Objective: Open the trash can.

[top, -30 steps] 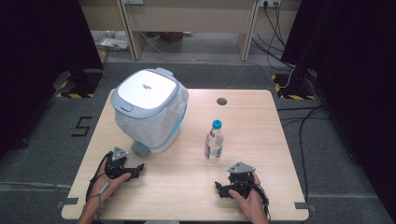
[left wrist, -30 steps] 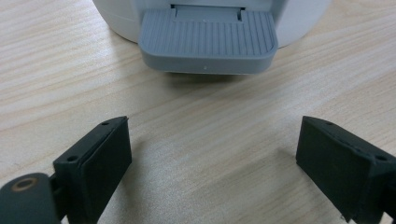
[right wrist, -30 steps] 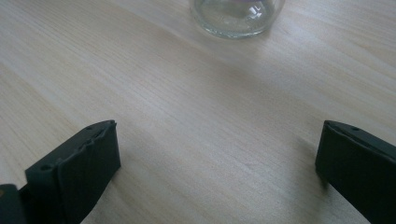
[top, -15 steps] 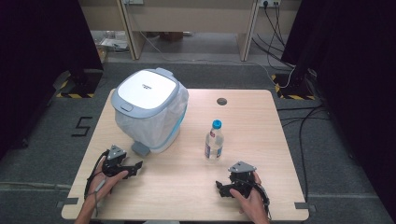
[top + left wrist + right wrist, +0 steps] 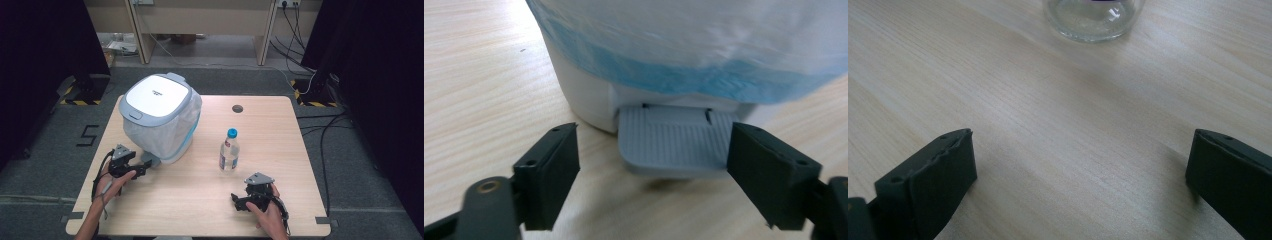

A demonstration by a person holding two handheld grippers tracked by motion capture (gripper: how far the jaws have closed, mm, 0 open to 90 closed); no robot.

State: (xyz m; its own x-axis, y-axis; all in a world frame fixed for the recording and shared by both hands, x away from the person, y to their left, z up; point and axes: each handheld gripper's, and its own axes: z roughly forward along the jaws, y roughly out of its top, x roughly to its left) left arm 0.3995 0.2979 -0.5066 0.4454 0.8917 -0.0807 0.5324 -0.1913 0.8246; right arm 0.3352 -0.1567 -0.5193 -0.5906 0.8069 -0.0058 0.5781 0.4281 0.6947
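Here the wooden surface carries everything. On its far left stands a white pedal bin, upright, its pale lid shut and a thin white liner with a blue band hanging down over its sides. In the left gripper view the bin's white base fills the upper part of the picture, with the blue band of the liner draped just above it.

Near the middle of the surface, to the right of the bin and well apart from it, stands a clear water bottle with a blue cap, upright. The right gripper view catches its clear bottom at the top edge.

The right gripper lies low over the near right part of the surface, held in the person's right hand, pointing toward the bottle yet well short of it. Its fingers are spread wide with bare wood between them.

The left gripper sits at the near left, held in the person's left hand, aimed at the foot of the bin. Its fingers have just been closing a little but remain spread.

Smallest is the grey ribbed pedal that juts out from the bin's base just above the surface. It lies between the left fingers, its right edge close against the right-hand finger, its left edge clear of the other.
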